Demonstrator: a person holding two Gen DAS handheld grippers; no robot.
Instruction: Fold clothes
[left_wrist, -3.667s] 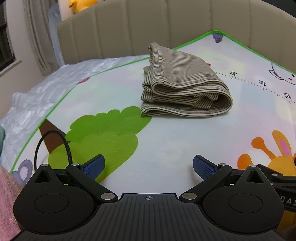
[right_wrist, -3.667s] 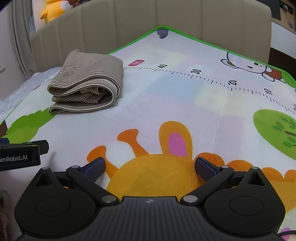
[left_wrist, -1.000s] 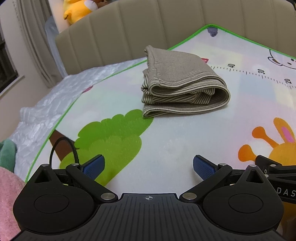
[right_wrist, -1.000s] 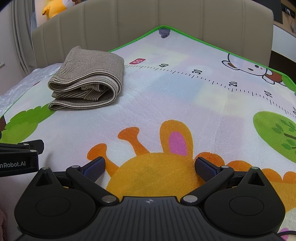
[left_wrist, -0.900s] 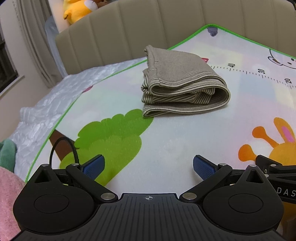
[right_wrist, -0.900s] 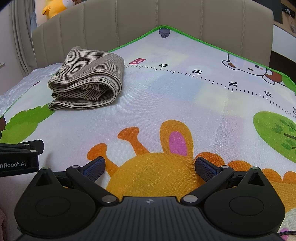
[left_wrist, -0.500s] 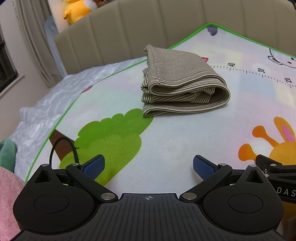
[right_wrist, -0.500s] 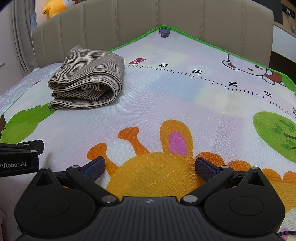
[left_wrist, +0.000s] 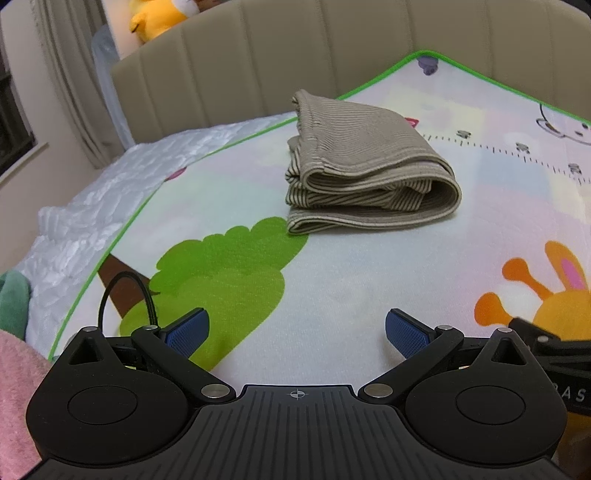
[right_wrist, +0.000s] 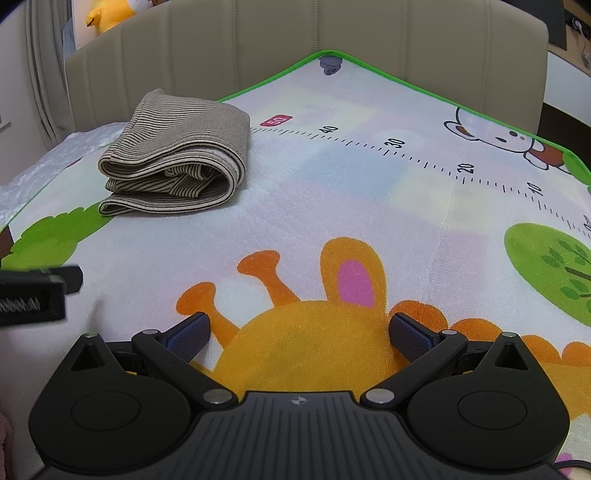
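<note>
Pink fuzzy fabric (left_wrist: 14, 398) fills the lower left corner of the left wrist view, with a bit of green cloth (left_wrist: 13, 299) just above it and a white quilted bedspread (left_wrist: 92, 206) running up toward the beige padded headboard (left_wrist: 258, 59); a yellow plush toy (left_wrist: 155, 16) sits at the upper left behind it. Right of the bedspread lies the green-edged cartoon play mat (left_wrist: 332, 280), printed with a green tree, an orange giraffe and a ruler scale. The folded striped brown garment (left_wrist: 365, 170) rests on the mat in the upper centre of this view, rolled fold to the right, apart from both tools. The left gripper (left_wrist: 295, 332) sits low at the bottom, its blue-padded fingers (left_wrist: 186, 330) spread wide and released, holding nothing. In the right wrist view the garment (right_wrist: 177, 166) lies at the upper left, near the mat's edge (right_wrist: 258, 86). The right gripper (right_wrist: 299, 334) hovers over the giraffe print at the bottom centre, fingers (right_wrist: 410, 336) likewise released and empty.
</note>
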